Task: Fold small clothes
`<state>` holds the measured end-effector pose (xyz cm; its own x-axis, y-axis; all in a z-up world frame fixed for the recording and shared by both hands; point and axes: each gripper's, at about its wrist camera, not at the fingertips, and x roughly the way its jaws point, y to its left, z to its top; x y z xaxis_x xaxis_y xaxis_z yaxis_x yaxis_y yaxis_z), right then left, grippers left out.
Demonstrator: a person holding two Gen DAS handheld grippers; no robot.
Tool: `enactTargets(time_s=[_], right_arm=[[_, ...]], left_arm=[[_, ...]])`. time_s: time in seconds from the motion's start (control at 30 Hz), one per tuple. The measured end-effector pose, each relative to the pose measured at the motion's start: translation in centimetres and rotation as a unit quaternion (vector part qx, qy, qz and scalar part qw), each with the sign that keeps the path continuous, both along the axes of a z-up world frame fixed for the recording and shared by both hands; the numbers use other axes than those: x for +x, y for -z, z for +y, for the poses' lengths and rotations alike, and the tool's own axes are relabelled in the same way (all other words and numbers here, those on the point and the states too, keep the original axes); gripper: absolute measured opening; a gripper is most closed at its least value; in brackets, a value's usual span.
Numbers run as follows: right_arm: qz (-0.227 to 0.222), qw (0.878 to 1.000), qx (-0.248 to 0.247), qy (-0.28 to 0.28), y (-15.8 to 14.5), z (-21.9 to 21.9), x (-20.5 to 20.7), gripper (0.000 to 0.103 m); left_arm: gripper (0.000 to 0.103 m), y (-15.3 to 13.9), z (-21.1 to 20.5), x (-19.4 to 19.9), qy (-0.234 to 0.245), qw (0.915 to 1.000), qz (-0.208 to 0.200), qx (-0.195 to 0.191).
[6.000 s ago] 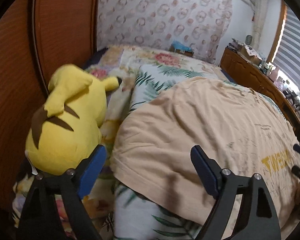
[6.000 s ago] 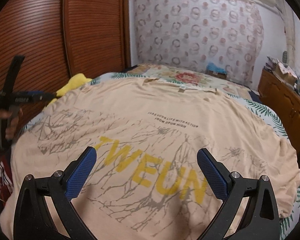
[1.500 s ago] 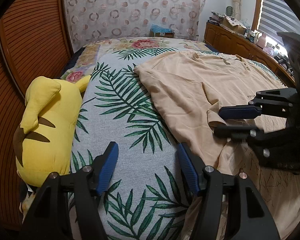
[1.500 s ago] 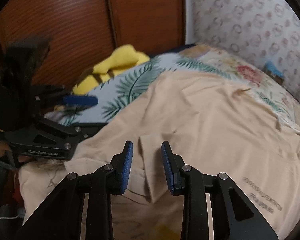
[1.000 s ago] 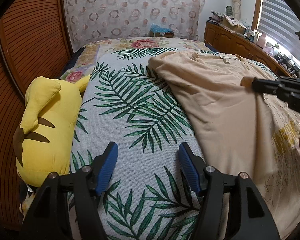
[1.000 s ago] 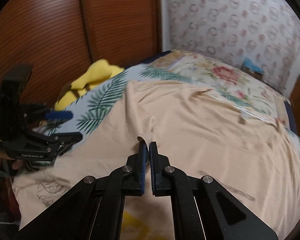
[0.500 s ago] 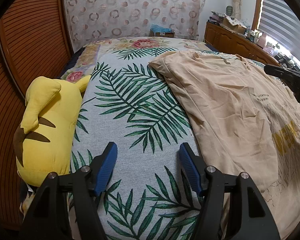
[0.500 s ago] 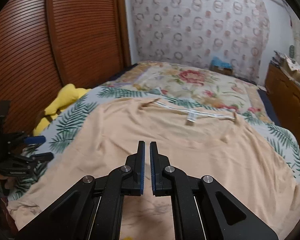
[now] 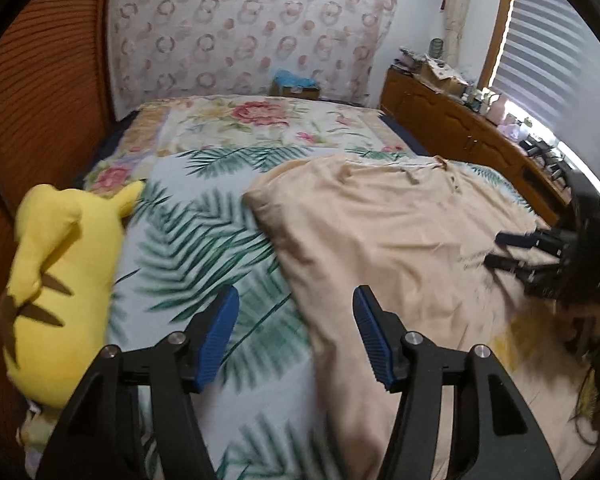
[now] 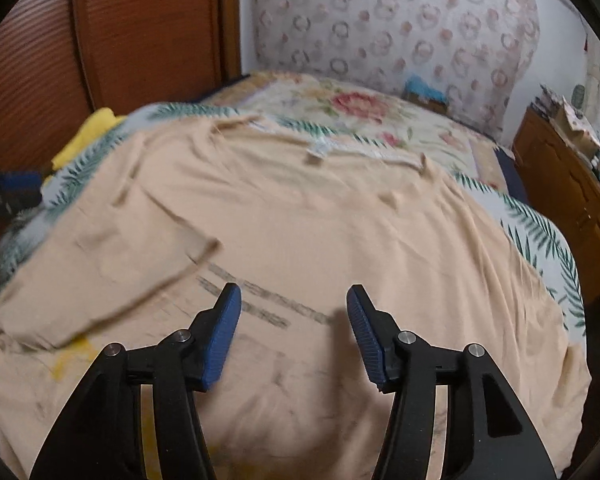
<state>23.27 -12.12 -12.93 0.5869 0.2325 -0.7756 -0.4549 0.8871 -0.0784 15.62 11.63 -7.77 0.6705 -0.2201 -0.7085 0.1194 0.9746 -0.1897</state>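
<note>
A beige T-shirt (image 10: 320, 232) with dark and yellow print lies spread on the bed, its left sleeve (image 10: 112, 256) folded inward over the chest. It also shows in the left wrist view (image 9: 396, 232). My right gripper (image 10: 294, 332) is open and empty just above the shirt's printed middle. In the left wrist view it (image 9: 500, 250) hovers over the shirt's right part. My left gripper (image 9: 296, 336) is open and empty above the shirt's left folded edge and the bedspread.
The bed has a palm-leaf and floral cover (image 9: 196, 248). A yellow plush toy (image 9: 56, 276) lies at the bed's left edge by a wooden wardrobe (image 10: 100, 40). A wooden dresser (image 9: 472, 140) with clutter stands on the right.
My right gripper was shut half a second ago and has opened, leaving the left sleeve folded onto the chest. My left gripper has moved forward toward the shirt's left edge.
</note>
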Motion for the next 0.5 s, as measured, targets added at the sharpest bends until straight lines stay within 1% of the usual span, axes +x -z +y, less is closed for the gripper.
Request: enactTargets(time_s=[0.07, 0.17, 0.3, 0.37, 0.4, 0.43, 0.5], right_arm=[[0.006, 1.0, -0.002, 0.004, 0.3, -0.6, 0.1, 0.056], [0.008, 1.0, 0.005, 0.002, 0.3, -1.3, 0.0, 0.056], [0.0, 1.0, 0.011, 0.001, 0.4, -1.7, -0.3, 0.057], [0.0, 1.0, 0.01, 0.001, 0.4, -1.7, -0.3, 0.058], [-0.002, 1.0, 0.008, 0.002, 0.4, -1.6, -0.3, 0.059], [-0.002, 1.0, 0.007, 0.003, 0.4, -1.6, -0.3, 0.059], [-0.001, 1.0, 0.008, 0.005, 0.4, -1.7, -0.3, 0.061]], left_arm=[[0.054, 0.1, -0.4, 1.6, 0.006, 0.9999, 0.008, -0.008], [0.052, 0.8, -1.2, 3.7, 0.006, 0.9997, 0.024, -0.003], [0.044, 2.0, -1.4, 5.2, 0.005, 0.999, 0.044, -0.001], [0.036, 2.3, -1.8, 5.5, 0.009, 0.9987, 0.049, 0.011], [0.029, 2.3, -1.8, 5.5, 0.009, 0.9986, 0.05, 0.015], [0.016, 2.3, -1.8, 5.5, 0.008, 0.9985, 0.051, 0.016], [0.004, 2.1, -1.3, 5.2, 0.013, 0.9989, 0.045, 0.008]])
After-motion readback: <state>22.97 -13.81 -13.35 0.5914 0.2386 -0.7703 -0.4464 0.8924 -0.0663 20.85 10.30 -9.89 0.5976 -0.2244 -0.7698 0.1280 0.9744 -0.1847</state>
